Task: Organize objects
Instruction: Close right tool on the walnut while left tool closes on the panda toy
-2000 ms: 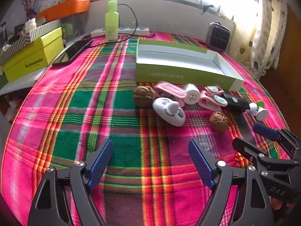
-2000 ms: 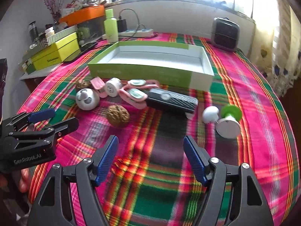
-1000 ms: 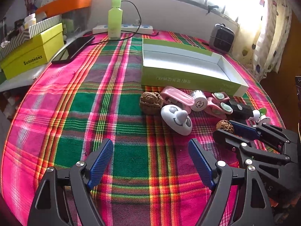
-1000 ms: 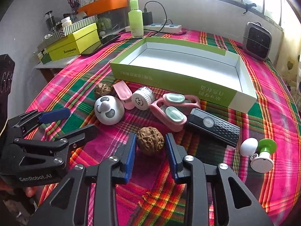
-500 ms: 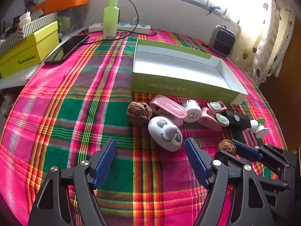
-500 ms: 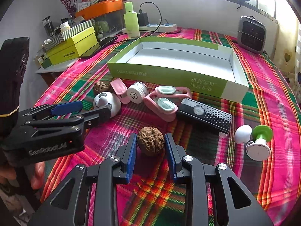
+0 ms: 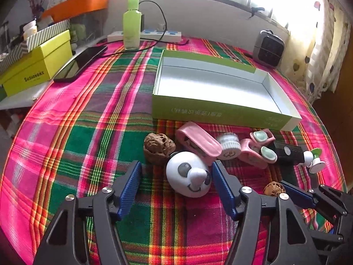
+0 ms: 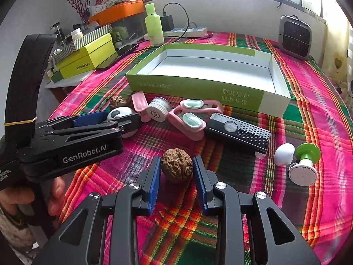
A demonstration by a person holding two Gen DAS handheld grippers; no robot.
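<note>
The panda toy [image 7: 190,175], at six o'clock from the empty box [image 7: 222,108] on the worktop, now sat between the left tongs [image 7: 175,183], which were closing around it; the right tongs [image 8: 176,175] still gripped a walnut [image 8: 176,165], so both pieces seemed nearly ready for boxing.

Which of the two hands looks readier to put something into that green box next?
Right. The right gripper is shut on a walnut; the left gripper is closing around the panda toy.

Between the right gripper's [image 8: 176,172] ribbed blue pads a rough, wrinkled walnut [image 8: 176,164] is sitting; ahead, a smooth glossy plastic panda toy [image 7: 189,176] is lying on woven plaid cloth [image 7: 99,132].
</note>
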